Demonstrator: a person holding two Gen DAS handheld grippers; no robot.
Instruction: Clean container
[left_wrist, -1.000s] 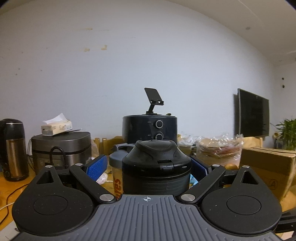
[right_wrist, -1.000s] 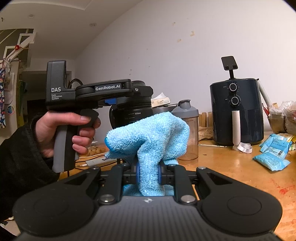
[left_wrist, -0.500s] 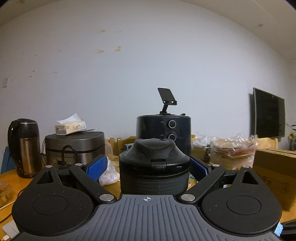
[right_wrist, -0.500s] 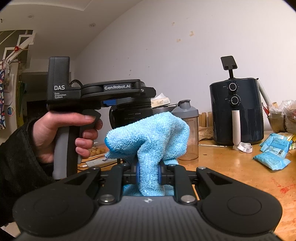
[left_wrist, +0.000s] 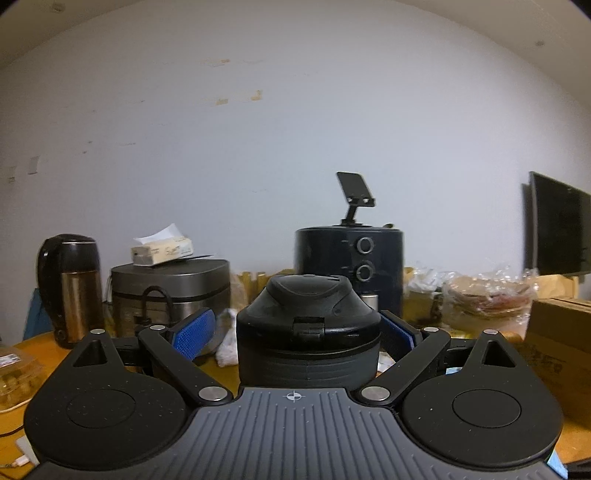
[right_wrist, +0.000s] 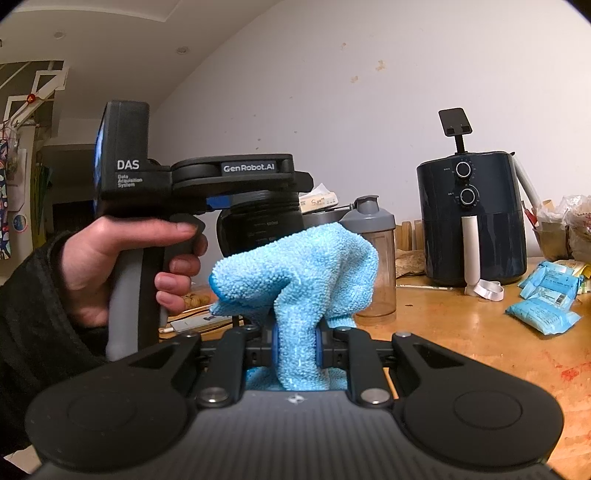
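Observation:
My left gripper is shut on a dark shaker bottle by its black lid and holds it up above the table. In the right wrist view the left gripper is at the left, held by a hand, with the dark bottle hanging under its fingers. My right gripper is shut on a light blue cloth, which bunches up just below and in front of the bottle. I cannot tell whether the cloth touches it.
A clear shaker bottle with a grey lid stands behind the cloth. A dark air fryer with a phone stand stands at the back. Blue packets lie at the right. A kettle, rice cooker and cardboard box stand around.
The left gripper with the bottle has swung left and risen a little; the background slides right in its view. The right gripper and cloth have stayed still.

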